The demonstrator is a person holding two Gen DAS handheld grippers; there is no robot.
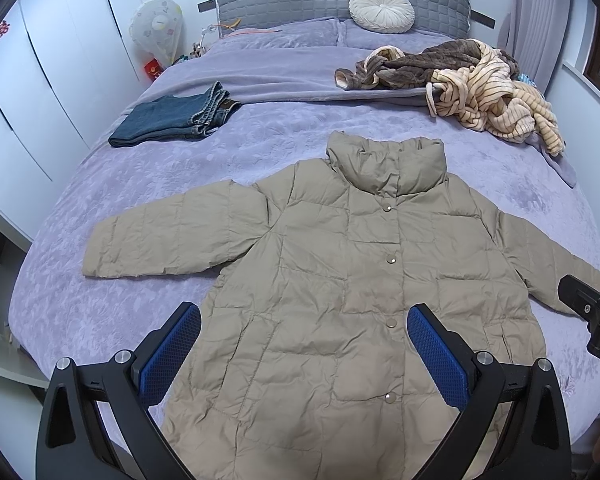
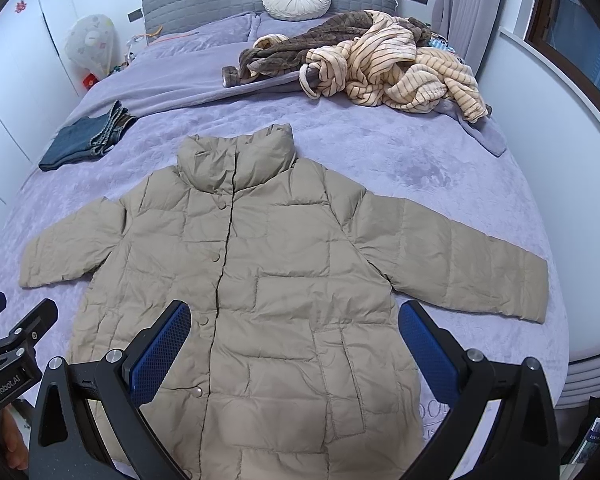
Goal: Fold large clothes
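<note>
Left gripper (image 1: 304, 338) and right gripper (image 2: 294, 334) hover wide apart, empty, above the hem of the tan puffer jacket (image 1: 340, 280), spread flat at the bed's (image 1: 100, 304) near edge; pinch each sleeve cuff, fold inward evenly

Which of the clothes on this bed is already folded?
The blue jeans, a neat stack near the bed's left edge. The beige puffer jacket lies spread flat, and the striped and brown garments are a crumpled heap.
</note>
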